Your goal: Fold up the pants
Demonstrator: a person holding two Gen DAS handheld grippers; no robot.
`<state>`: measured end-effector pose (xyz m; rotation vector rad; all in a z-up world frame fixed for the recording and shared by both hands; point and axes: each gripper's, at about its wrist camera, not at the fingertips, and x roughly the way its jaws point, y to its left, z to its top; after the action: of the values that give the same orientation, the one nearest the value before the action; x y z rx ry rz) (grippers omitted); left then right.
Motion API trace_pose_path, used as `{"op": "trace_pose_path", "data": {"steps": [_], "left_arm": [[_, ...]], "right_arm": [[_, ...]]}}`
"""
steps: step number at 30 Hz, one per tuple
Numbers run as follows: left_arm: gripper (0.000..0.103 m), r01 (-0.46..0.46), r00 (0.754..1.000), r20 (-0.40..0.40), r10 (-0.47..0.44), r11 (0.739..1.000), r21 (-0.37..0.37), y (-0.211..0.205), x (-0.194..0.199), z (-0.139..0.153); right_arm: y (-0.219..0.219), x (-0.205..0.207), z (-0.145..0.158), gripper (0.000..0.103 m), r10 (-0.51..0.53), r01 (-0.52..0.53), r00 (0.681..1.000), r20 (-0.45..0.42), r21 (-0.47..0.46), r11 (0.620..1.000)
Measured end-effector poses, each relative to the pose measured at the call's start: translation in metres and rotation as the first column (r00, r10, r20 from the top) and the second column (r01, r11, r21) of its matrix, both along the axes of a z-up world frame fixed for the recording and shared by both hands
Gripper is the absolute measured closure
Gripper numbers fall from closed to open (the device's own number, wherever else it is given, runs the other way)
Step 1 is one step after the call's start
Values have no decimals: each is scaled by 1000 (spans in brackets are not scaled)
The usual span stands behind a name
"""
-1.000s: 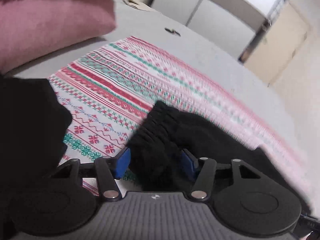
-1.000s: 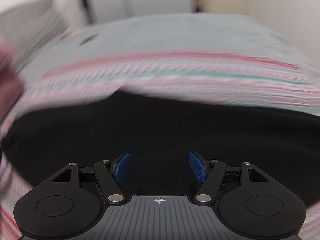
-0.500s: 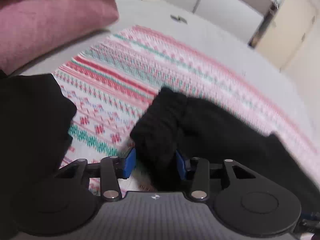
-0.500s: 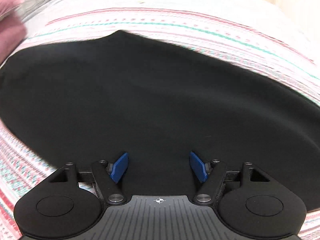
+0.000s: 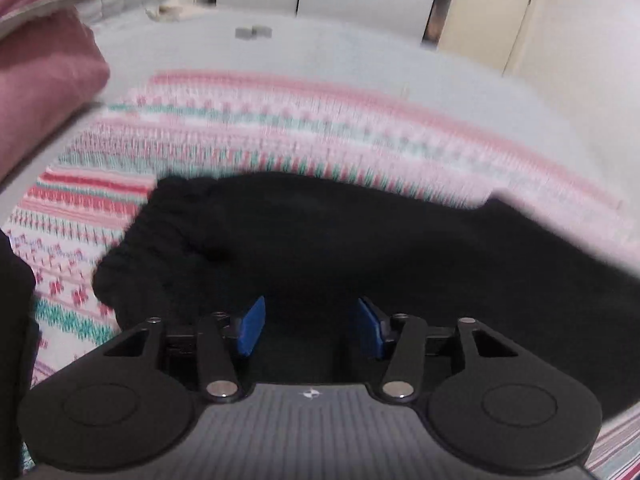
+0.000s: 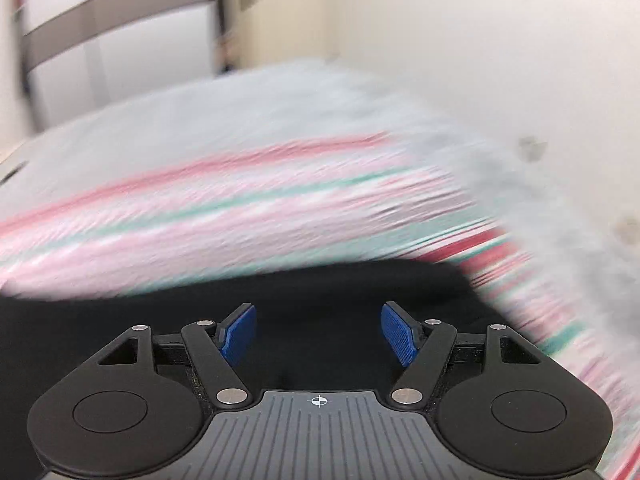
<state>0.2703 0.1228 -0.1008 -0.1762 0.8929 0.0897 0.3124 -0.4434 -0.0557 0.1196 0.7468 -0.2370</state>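
Black pants (image 5: 360,248) lie across a patterned red, green and white blanket (image 5: 280,136) on the bed. Their gathered waistband (image 5: 136,248) is at the left in the left wrist view. My left gripper (image 5: 310,330) is open, low over the pants just right of the waistband, with nothing between its blue pads. In the right wrist view the pants (image 6: 320,288) fill the lower part of the frame. My right gripper (image 6: 318,334) is open and empty just above them. Both views are motion-blurred.
A pink pillow (image 5: 44,76) lies at the far left of the bed. Another black cloth (image 5: 14,340) sits at the left edge. Small dark objects (image 5: 252,32) rest on the grey sheet far back. A wall (image 6: 500,60) borders the bed on the right.
My left gripper has opened and let go of the waistband, then shifted right over the pants. My right gripper has swung right and tilted up, staying open.
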Motion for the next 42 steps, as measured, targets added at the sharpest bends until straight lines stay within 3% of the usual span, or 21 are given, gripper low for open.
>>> {"op": "trace_pose_path", "data": {"steps": [3, 5, 7, 10, 12, 14, 15, 18, 21, 25, 27, 30, 32, 35, 38, 40, 42], "left_arm": [[28, -20, 999, -47, 19, 999, -27, 5, 10, -11], [27, -29, 998, -51, 27, 999, -29, 4, 15, -13], [24, -27, 999, -44, 26, 999, -23, 0, 17, -12], [21, -4, 999, -39, 5, 1000, 11, -7, 19, -13], [21, 0, 999, -42, 1, 999, 33, -8, 24, -17], [21, 1, 999, -40, 0, 999, 36, -8, 26, -18], [21, -4, 999, -39, 5, 1000, 29, -6, 26, -18], [21, -30, 999, -27, 30, 1000, -2, -3, 23, -14], [24, -54, 998, -15, 54, 998, -21, 4, 18, -12], [24, -63, 998, -10, 63, 998, -26, 2, 21, -12], [24, -53, 998, -15, 53, 999, -1, -1, 21, -13], [24, -48, 999, -20, 48, 999, -8, 0, 21, -12], [24, -50, 998, -28, 49, 998, -27, 5, 20, -10], [24, -66, 998, -20, 65, 997, -50, 9, 18, -7], [22, -64, 998, -17, 63, 997, -53, 9, 16, -5], [21, -69, 997, -22, 68, 996, -58, 9, 15, -4], [21, -75, 997, -24, 74, 995, -69, 10, 15, -3]], "right_arm": [[-63, 0, -2, 46, -116, 117, 992, 45, -31, 993], [-84, 12, -16, 53, -151, 152, 988, 23, -69, 986], [-89, 18, -31, 57, -139, 139, 990, 12, -65, 988], [-90, 33, -51, 77, -105, 105, 994, -30, -3, 994], [-73, 32, -64, 79, -58, 58, 997, -43, -8, 998], [-63, 30, -61, 84, -15, 11, 998, -68, -68, 998], [-63, 30, -56, 92, -10, 5, 998, -66, -80, 997], [-72, 24, -35, 95, -59, 59, 998, -2, -67, 996], [-76, 20, -17, 96, -57, 62, 995, 84, -56, 997], [-60, 33, -10, 97, -80, 104, 982, 171, -140, 985], [-51, 44, -23, 97, -114, 140, 983, 144, -181, 973], [-50, 62, -76, 96, -156, 152, 988, -2, -234, 960], [-48, 60, -82, 95, -157, 155, 987, 12, -263, 952], [-44, 62, -53, 90, -157, 143, 987, -26, -286, 947], [-36, 54, -20, 86, -175, 166, 985, 1, -317, 934], [-26, 45, 3, 78, -154, 153, 988, 23, -306, 939], [-10, 33, 23, 62, -92, 100, 995, 41, -266, 959]]}}
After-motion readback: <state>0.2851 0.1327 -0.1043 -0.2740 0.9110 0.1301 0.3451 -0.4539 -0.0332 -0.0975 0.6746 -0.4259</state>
